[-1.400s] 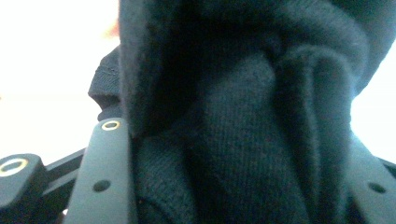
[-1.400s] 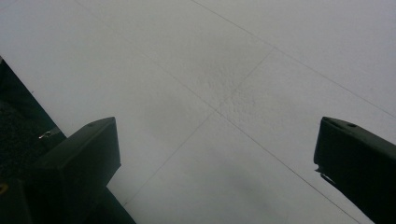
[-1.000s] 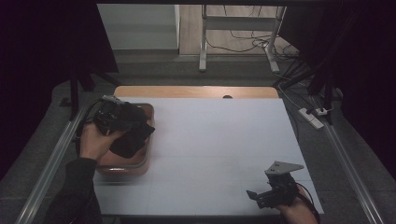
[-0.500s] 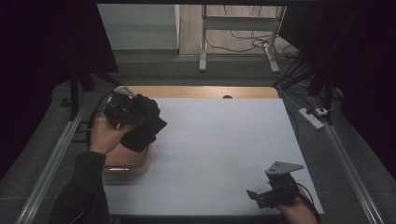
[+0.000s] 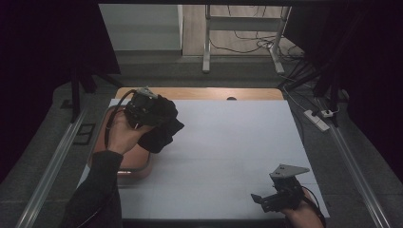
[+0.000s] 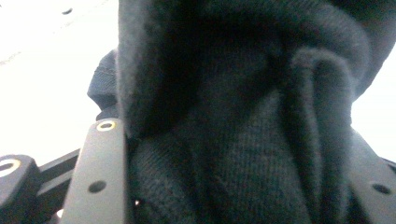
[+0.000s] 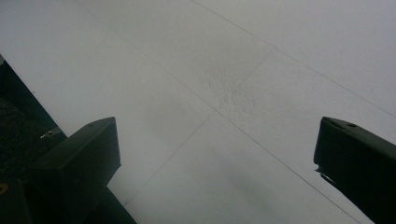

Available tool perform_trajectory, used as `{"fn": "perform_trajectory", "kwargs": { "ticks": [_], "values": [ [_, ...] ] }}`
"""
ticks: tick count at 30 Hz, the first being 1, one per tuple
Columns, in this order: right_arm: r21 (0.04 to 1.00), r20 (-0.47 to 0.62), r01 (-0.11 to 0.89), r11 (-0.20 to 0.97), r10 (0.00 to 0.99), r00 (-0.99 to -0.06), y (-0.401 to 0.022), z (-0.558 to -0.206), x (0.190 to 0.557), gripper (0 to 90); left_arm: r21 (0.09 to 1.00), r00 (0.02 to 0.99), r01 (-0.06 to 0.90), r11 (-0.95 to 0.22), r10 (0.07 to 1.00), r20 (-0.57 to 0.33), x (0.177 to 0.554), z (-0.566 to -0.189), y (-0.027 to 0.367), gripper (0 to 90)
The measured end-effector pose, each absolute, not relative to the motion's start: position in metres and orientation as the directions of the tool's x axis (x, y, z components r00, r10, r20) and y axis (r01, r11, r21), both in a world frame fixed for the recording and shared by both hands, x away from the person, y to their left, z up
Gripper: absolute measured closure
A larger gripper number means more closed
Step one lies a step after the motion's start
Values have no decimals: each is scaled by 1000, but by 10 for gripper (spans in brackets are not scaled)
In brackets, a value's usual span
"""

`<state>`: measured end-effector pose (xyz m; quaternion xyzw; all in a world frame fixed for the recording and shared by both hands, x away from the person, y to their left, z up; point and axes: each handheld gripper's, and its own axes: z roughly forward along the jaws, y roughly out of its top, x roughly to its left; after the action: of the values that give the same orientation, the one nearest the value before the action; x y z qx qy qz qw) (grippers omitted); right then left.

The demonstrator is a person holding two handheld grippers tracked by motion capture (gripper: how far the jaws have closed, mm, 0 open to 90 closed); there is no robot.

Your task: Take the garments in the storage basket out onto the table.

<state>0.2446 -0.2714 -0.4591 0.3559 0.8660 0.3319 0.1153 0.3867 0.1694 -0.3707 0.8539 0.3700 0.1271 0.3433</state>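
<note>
- The surface [image 5: 223, 156] is a white sheet over a wooden top, with dark curtains around it and cables on the floor beyond; the bare white gives plenty of room to lay something out.
- At the left edge of the surface sits a shallow tray [image 5: 138, 164] with a reddish-brown floor and a pale rim, within easy reach of the left hand [image 5: 121, 135]. It looks like the place the cloth belongs to, either as source or as holder.
- The left gripper [image 5: 159, 118] is held above the tray's far end and the neighbouring white sheet, jaws pointing toward the middle of the surface.
- A dark knitted cloth [image 6: 233, 121] is bunched between those jaws, which are drawn in narrow and pinch it. In the high view it hangs off the gripper in a loose lump, clear of the tray, so it seems to be in mid carry.
- Gripping a thick fold rather than an edge keeps the soft cloth from slipping, though it will need spreading once down.
- The right gripper [image 5: 266, 202] rests low at the near right corner, well apart from the cloth, jaws wide with nothing but the white sheet between them. It looks parked, ready to help.
</note>
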Motion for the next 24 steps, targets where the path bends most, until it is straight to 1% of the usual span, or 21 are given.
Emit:
{"fn": "perform_trajectory", "kwargs": {
  "ticks": [4,11,15,20,24],
  "values": [
    [657,37,540,526,692,-721,-271,-459,245,0,680,715,522,-515,698,-21,390,-371,154,442],
    [656,36,537,530,689,-724,-271,-459,245,1,691,745,492,-530,667,-19,397,-371,126,435],
    [655,33,533,535,685,-728,-271,-459,244,1,694,762,465,-550,648,2,401,-373,108,431],
    [656,31,531,537,683,-730,-272,-459,244,1,688,785,426,-588,618,42,404,-378,87,426],
    [657,31,527,540,679,-733,-271,-459,244,1,683,800,415,-601,599,41,408,-386,72,418]
  ]
}}
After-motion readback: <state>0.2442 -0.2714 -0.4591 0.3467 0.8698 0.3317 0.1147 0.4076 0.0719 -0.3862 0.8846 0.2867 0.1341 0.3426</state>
